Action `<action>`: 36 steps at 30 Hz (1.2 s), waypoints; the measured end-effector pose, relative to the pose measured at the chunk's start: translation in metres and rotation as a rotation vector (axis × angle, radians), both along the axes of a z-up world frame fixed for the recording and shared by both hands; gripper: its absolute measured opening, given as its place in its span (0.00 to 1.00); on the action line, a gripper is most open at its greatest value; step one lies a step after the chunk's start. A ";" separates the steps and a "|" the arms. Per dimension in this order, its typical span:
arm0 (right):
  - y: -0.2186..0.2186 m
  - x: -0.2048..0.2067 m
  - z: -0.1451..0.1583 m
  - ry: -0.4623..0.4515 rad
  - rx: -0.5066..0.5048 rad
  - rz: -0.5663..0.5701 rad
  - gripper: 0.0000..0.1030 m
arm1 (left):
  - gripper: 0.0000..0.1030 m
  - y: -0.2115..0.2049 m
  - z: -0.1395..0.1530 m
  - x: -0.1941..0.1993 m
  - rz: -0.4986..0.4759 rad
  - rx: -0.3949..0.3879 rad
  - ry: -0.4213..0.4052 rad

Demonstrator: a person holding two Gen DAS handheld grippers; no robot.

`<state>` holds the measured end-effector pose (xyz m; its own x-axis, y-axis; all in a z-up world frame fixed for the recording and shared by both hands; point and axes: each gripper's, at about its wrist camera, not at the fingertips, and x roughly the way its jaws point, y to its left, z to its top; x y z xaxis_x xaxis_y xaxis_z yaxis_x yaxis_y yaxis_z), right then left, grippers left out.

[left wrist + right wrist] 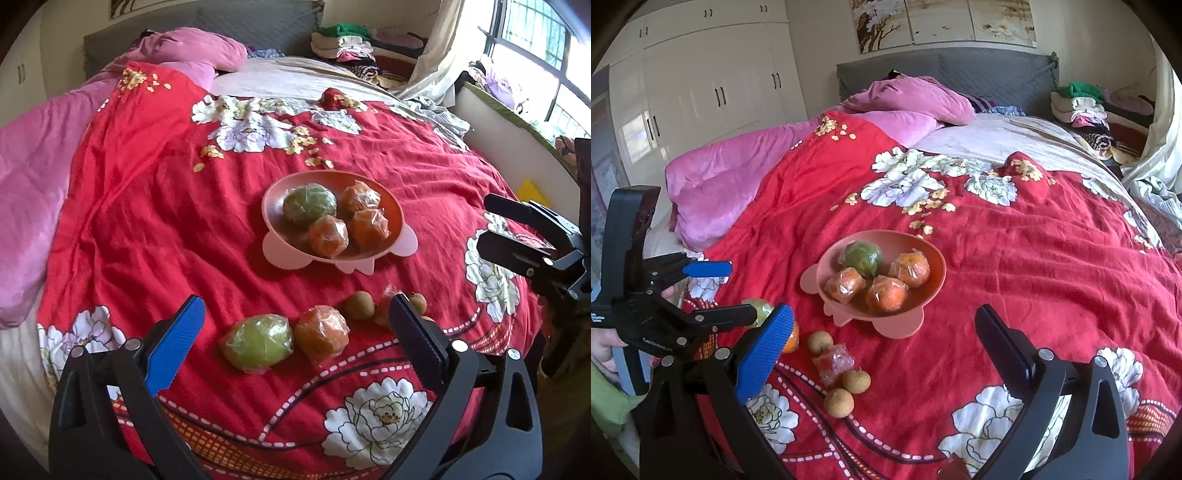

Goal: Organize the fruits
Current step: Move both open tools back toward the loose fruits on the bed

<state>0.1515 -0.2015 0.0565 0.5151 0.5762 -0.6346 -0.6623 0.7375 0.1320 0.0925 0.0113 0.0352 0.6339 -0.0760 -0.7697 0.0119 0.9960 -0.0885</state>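
A pink bowl [280,195] on the red floral bedspread holds one wrapped green fruit [309,204] and three wrapped oranges [328,236]. In front of it lie a wrapped green fruit [257,341], a wrapped orange [322,334] and small brown longans [360,304]. My left gripper [295,317] is open, just above the loose green fruit and orange. In the right wrist view the bowl [934,258] sits ahead, with longans [839,402] and a red wrapped piece [834,362] to the left. My right gripper [884,325] is open and empty.
Pink quilt [731,166] lies at the bed's left, grey headboard [960,70] behind. Folded clothes [1082,107] are stacked at the back right. White wardrobe [701,92] stands at left. The other gripper [532,236] shows at the right in the left wrist view.
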 end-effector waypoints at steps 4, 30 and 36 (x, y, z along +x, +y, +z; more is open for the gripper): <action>0.000 -0.003 -0.005 0.012 -0.009 0.001 0.96 | 0.90 -0.004 -0.002 -0.002 -0.009 0.006 0.003; 0.014 -0.022 -0.045 0.025 -0.211 0.094 0.96 | 0.75 -0.020 -0.030 -0.022 -0.088 -0.032 0.079; 0.019 -0.023 -0.050 0.020 -0.241 0.117 0.95 | 0.63 -0.016 -0.038 -0.024 -0.098 -0.057 0.102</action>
<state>0.1283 -0.1822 0.0068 0.4400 0.4619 -0.7701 -0.7437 0.6681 -0.0242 0.0684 -0.0052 -0.0023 0.5401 -0.1794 -0.8223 0.0970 0.9838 -0.1509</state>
